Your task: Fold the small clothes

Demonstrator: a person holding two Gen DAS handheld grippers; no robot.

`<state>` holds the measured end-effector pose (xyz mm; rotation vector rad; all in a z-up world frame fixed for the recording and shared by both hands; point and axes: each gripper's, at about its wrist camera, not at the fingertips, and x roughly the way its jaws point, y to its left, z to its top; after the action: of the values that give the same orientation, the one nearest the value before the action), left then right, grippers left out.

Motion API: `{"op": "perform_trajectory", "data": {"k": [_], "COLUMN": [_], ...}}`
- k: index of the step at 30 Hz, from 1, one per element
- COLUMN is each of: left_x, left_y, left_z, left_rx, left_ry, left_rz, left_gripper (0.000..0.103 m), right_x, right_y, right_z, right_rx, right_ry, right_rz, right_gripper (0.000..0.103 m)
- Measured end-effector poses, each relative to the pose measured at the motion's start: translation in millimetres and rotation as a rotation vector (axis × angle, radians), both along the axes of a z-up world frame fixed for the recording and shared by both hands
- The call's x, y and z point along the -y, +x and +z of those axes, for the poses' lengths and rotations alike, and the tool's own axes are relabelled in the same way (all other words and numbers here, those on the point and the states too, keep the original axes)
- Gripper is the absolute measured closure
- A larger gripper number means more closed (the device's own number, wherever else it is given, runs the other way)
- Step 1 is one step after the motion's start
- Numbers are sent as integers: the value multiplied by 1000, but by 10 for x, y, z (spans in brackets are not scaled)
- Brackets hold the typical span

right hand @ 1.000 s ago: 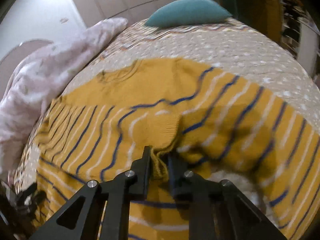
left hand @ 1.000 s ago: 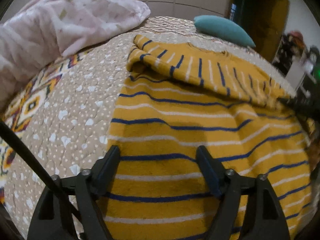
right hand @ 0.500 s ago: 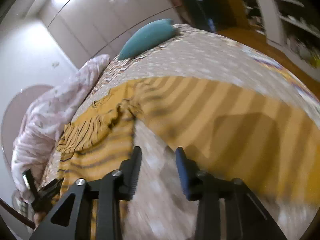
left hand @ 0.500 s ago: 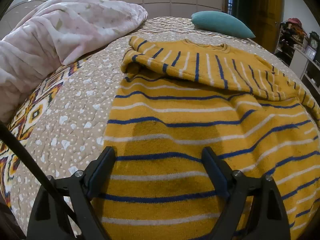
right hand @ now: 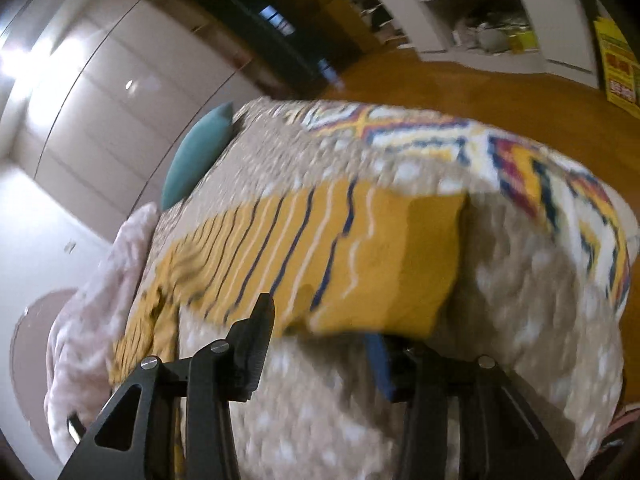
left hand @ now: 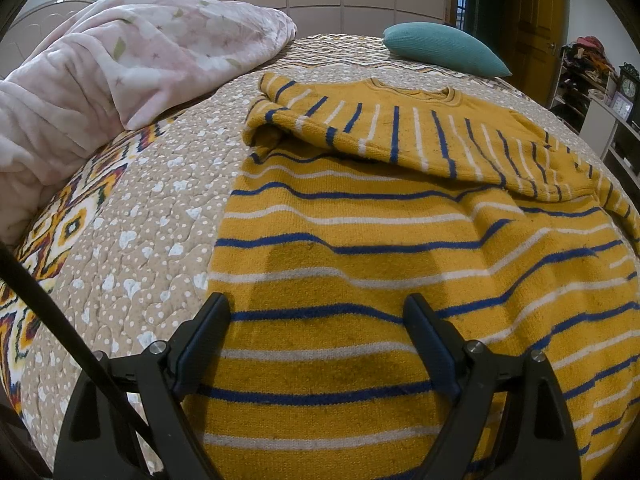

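Change: your right gripper (right hand: 320, 344) let go of the sleeve and swung off toward the sweater's hem corner; its jaws had just been opening, nothing between them.
Left gripper (left hand: 316, 320): you kept it wide open, empty, hovering over the sweater's body.
Sweater (left hand: 400, 240): flat on the quilt (left hand: 152, 220), one sleeve (left hand: 400, 136) folded across the chest.
Reason: likely freeing you for the hem fold.

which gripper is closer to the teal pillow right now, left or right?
Hard to call, neither is near. Left gripper hovers open over the sweater's near end, teal pillow beyond the collar. Right gripper, open, sits at the outstretched sleeve, pillow across the quilt.
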<state>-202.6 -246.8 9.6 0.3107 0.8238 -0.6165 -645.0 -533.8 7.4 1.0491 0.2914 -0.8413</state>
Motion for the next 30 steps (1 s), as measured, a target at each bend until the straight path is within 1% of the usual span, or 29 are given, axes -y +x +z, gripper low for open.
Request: {"op": "perform_trajectory", "data": {"k": [1, 3, 5, 9, 11, 13, 14, 15, 17, 18, 19, 20, 22, 24, 25, 26, 28, 30], "left_x": [-6, -4, 1, 1, 7, 21, 16, 0, -46, -61, -69, -82, -110, -172, -228, -288, -417, -554], "left_y": [2, 1, -2, -1, 0, -3, -11, -25, -45, -35, -17, 28, 160, 328, 410, 473, 572, 655], "left_z": [1, 0, 0, 0, 1, 45, 93, 145, 271, 324, 355, 378, 383, 355, 344, 339, 322, 299], "left_rx": [-1, -1, -1, -2, -5, -30, -40, -44, -30, -13, -3, 3, -3, -36, -67, -89, -124, -151], "left_ry": [-1, -1, -1, -1, 2, 12, -4, -38, -120, -145, -160, -180, -204, -234, -270, -304, -364, -409], "left_rz": [0, 0, 0, 1, 0, -7, -17, -31, -44, -34, -22, -10, 17, 63, 76, 83, 104, 129], "left_gripper": [15, 15, 15, 15, 15, 15, 15, 15, 15, 15, 15, 15, 15, 15, 15, 15, 15, 15], "right_x": [70, 205, 334, 560, 618, 582, 520, 459, 287, 235, 128, 40, -169, -409, -544, -664, -934, -1147], "right_y": [-16, -72, -160, -313, -243, -33, 157, 333, 819, 992, 1312, 1535, 2047, 2565, 2889, 3103, 3605, 3976], "right_z": [15, 46, 144, 483, 696, 940, 1067, 1179, 1410, 1469, 1557, 1607, 1684, 1708, 1690, 1672, 1576, 1445], "right_rx": [6, 21, 17, -27, -48, -94, -117, -129, -151, -156, -162, -164, -165, -174, -190, -203, -239, -270], "right_ry": [5, 19, 13, -50, -86, -149, -189, -221, -282, -299, -326, -341, -366, -384, -396, -406, -419, -419], "right_rz": [-13, -20, -36, -97, -95, -60, -24, 18, 127, 163, 227, 272, 373, 476, 533, 575, 666, 732], "right_gripper": [57, 97, 97, 97, 97, 97, 97, 97, 97, 97, 97, 97, 97, 97, 97, 97, 97, 97]}}
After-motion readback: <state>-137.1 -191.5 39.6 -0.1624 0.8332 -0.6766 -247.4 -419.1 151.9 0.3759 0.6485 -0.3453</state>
